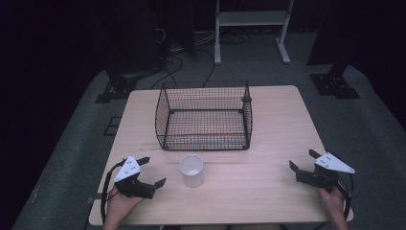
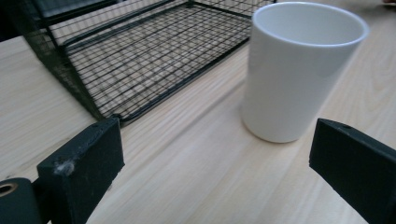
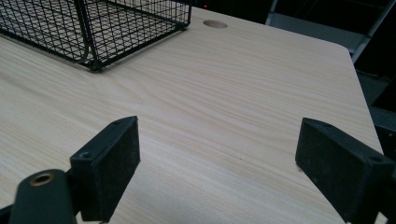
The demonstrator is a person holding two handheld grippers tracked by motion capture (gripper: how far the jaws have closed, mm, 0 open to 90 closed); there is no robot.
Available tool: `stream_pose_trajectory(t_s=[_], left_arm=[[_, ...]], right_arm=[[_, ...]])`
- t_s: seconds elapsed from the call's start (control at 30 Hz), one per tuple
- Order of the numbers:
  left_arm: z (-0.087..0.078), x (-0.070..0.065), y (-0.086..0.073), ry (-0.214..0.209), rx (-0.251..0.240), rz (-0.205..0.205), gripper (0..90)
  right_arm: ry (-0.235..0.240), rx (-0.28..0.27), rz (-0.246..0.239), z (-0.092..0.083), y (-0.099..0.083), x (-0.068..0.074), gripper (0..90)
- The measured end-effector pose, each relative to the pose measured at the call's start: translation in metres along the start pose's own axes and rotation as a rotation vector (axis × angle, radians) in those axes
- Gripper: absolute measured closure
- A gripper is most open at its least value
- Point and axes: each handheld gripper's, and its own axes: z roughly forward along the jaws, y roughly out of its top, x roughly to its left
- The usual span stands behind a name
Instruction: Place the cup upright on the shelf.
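While both claws (image 1: 152, 171) (image 1: 301, 160) gape wide, the white cup (image 1: 191, 170) stands upright, mouth up.

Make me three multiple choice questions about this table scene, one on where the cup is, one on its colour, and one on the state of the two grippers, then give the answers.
1. Where does the cup stand?
A. inside the wire basket
B. on the table, on the person's side of the wire basket
C. on the floor behind the table

2. What colour is the cup?
A. white
B. red
C. black

3. How do the two grippers stand?
A. both shut on the cup
B. left shut, right open
C. both open, holding nothing

Answers:
1 B: the high view shows the cup on the wooden table, apart from the wire basket and nearer the person.
2 A: the left gripper view shows a plain white cup.
3 C: the left gripper and the right gripper each have their fingers spread, with bare table between them.
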Motion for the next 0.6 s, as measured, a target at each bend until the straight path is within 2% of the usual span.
stream_pose_trajectory(t_s=[0.13, 0.23, 0.6], left_arm=[[0.002, -0.006, 0.005, -0.03, 0.0, 0.019, 1.9], [0.004, -0.01, 0.008, -0.035, 0.017, 0.038, 1.8], [0.016, -0.019, 0.019, -0.093, 0.053, 0.072, 1.9]], right_arm=[[0.001, 0.0, -0.002, 0.0, 0.0, 0.0, 13.1], [0.003, -0.001, -0.002, 0.0, 0.0, 0.0, 13.1], [0.01, -0.006, 0.008, 0.0, 0.0, -0.001, 13.1]])
